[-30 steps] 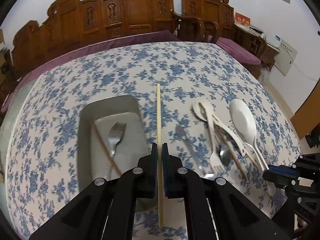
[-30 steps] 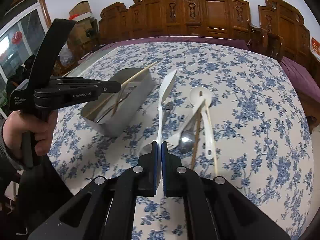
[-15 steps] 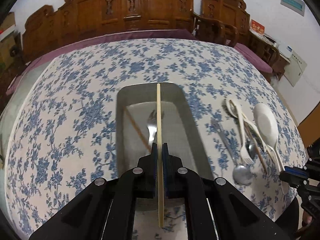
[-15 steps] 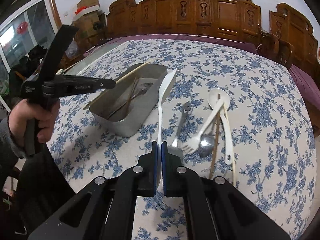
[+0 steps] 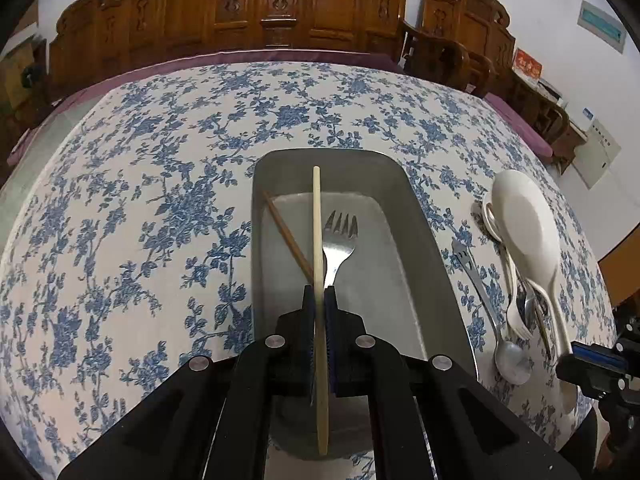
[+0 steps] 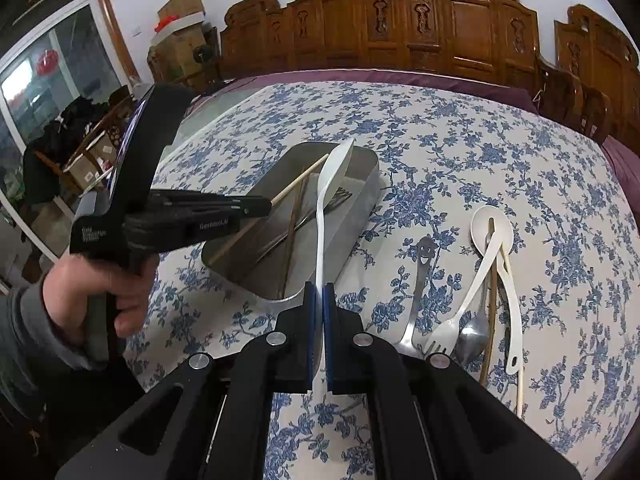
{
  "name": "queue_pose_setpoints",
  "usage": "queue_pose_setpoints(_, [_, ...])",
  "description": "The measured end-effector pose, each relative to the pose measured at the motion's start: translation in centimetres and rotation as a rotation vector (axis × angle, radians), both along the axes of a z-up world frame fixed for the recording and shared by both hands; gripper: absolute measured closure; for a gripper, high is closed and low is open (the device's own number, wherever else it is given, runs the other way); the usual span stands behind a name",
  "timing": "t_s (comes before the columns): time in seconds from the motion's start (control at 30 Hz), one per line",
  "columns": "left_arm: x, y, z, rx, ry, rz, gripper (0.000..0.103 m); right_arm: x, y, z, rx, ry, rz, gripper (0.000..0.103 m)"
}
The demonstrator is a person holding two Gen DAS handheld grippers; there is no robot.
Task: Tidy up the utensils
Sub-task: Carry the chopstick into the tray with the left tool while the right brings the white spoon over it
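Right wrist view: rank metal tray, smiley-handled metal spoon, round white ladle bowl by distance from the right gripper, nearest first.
From the right gripper, which is shut on a white spoon's handle:
1. Metal tray, just ahead and left; its near corner sits at the fingers.
2. Smiley-handled metal spoon, lying on the tablecloth to the right.
3. Round white ladle bowl, farther right and back, at the top of the utensil pile.

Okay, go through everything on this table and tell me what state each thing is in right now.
Left hand-held gripper: shut on pale chopstick, above tray.
Right hand-held gripper: shut on white spoon.
Metal tray: open, holds a metal fork and a brown chopstick.
Smiley-handled metal spoon: flat on the tablecloth.
White plastic fork: in the loose pile.
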State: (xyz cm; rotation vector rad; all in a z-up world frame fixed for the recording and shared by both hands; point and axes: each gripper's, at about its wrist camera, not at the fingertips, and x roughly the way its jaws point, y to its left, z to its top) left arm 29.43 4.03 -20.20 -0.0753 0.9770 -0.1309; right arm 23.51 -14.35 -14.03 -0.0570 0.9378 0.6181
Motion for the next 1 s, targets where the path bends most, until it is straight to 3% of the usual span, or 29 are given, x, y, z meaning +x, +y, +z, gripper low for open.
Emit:
queue_pose_setpoints(0.23, [0.0,-0.6,0.3,0.030,-0.045,-0.003,0.099,1.6,0.2,-0.6,-0.016,0.008,-0.009,0.098])
queue_pose_setpoints(0.53, [-0.8,0.5,1.3,-0.054,-0.071,-0.011,0.099,3.3,1.5,-1.5,-0.023,0.017,0.005,0.098])
queue_pose_setpoints(1.0, [-2.0,5.0,5.0,-0.050,-0.144,0.054,0.097,6.1,8.5,-3.5,-0.034,0.044,0.041,0.098])
